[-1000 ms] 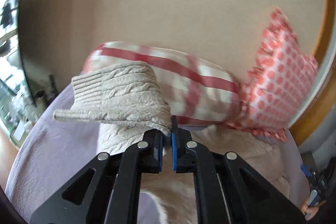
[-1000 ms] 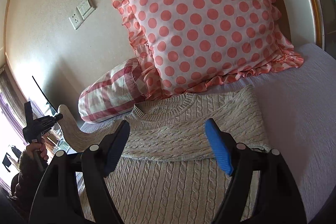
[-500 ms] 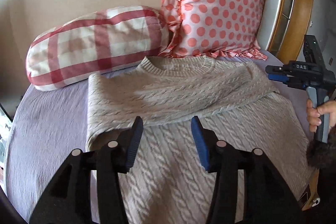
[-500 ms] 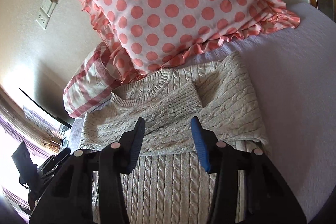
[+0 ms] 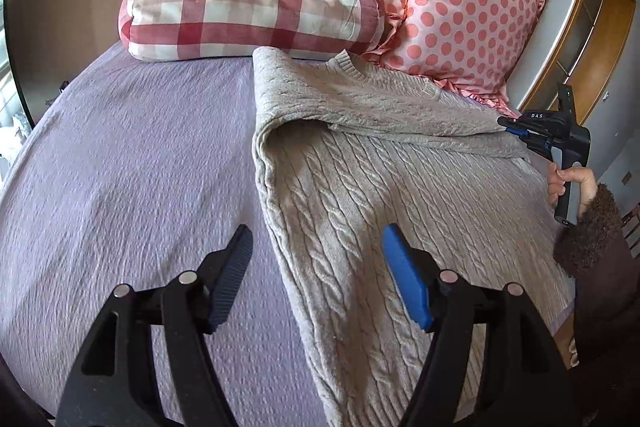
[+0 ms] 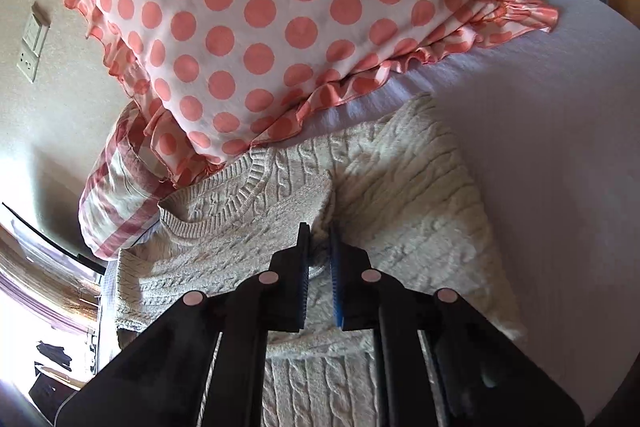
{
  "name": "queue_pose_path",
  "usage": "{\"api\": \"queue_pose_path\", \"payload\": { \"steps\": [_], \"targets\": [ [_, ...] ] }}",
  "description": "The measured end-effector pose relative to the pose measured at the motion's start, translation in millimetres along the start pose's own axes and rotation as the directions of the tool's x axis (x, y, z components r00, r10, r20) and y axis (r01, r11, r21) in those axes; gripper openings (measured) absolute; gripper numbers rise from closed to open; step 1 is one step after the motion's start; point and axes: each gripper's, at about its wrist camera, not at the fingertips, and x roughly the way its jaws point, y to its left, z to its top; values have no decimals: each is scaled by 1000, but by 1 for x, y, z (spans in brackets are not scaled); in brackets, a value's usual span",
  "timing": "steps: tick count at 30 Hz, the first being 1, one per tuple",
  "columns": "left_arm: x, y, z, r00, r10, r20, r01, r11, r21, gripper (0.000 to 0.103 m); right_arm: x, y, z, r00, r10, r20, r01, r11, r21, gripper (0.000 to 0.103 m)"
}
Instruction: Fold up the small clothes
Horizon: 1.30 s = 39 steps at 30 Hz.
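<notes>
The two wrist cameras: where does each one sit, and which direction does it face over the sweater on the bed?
Left wrist: above the bed, facing the checked pillow; the open left gripper and the person's right hand holding the right gripper show.
Right wrist: low over the sweater, facing the dotted pillow; only the right gripper, shut on the sweater's folded sleeve, shows.
Shared: sweater, both pillows, bed.

From my left wrist view the sweater [image 5: 400, 195] runs off the lower edge of the frame. In the right wrist view, my right gripper [image 6: 319, 259] hides the folded sleeve's end. The checked pillow [image 6: 120, 195] sits half behind the dotted pillow [image 6: 280, 7].
</notes>
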Motion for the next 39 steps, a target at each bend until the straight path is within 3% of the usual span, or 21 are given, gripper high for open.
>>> {"api": "queue_pose_path", "payload": {
  "steps": [4, 5, 6, 7, 8, 10, 12, 15, 19, 21, 22, 24, 26, 28, 32, 36, 39],
  "targets": [
    [4, 0, -12, 997, -67, -50, 65, 997, -30, 72, -16, -8, -12, 998, -16, -60, 16, 1000, 0, 15],
    [3, 0, -16, 995, -78, -57, 76, 996, -36, 72, -27, -8, -19, 998, -8, -58, 7, 1000, -10, 26],
    [1, -1, -21, 994, -93, -60, 90, 995, -41, 73, -42, -9, -28, 999, 5, -39, -6, 1000, -30, 50],
    [0, -1, -26, 992, -108, -64, 106, 993, -47, 74, -58, -10, -37, 1000, 12, -16, -13, 999, -52, 62],
    [-1, -1, -32, 990, -123, -72, 119, 991, -57, 74, -73, -12, -48, 1000, 10, 0, -10, 997, -80, 67],
    [-2, -1, -43, 984, -150, -93, 143, 987, -74, 74, -95, -20, -68, 1000, -15, 3, 16, 993, -114, 66],
    [-2, -4, -54, 981, -161, -109, 152, 985, -86, 72, -113, -35, -87, 999, -41, -3, 40, 992, -117, 56],
    [-10, -11, -66, 985, -141, -96, 134, 988, -80, 71, -134, -60, -114, 997, -72, -13, 71, 994, -83, 48],
    [-22, -15, -81, 989, -127, -77, 119, 988, -96, 70, -148, -81, -151, 998, -49, -42, 48, 998, -39, 47],
    [-28, -18, -90, 990, -126, -65, 118, 987, -106, 67, -157, -80, -167, 999, -17, -28, 15, 997, -70, 43],
    [-30, -20, -93, 991, -121, -63, 114, 988, -104, 62, -159, -77, -174, 999, 10, -42, -14, 997, -81, 40],
    [-32, -25, -99, 992, -108, -64, 101, 990, -97, 47, -159, -73, -188, 993, 78, -84, -87, 991, -98, 22],
    [-30, -27, -103, 989, -130, -76, 122, 987, -104, 14, -159, -70, -197, 988, 117, -101, -129, 984, -119, 9],
    [-26, -24, -104, 981, -180, -77, 169, 977, -133, 12, -165, -71, -193, 982, 178, -67, -184, 978, -93, 9],
    [-25, -17, -84, 961, -273, -40, 263, 950, -168, 11, -188, -66, -161, 947, 311, 79, -307, 950, -53, 8],
    [-27, 2, -28, 949, -309, 60, 315, 928, -197, 10, -199, -48, -103, 893, 410, 187, -406, 912, -62, 8],
    [-9, 20, 30, 953, -284, 109, 303, 921, -244, 10, -177, -35, -50, 871, 434, 228, -431, 900, -67, 8]
  ]
}}
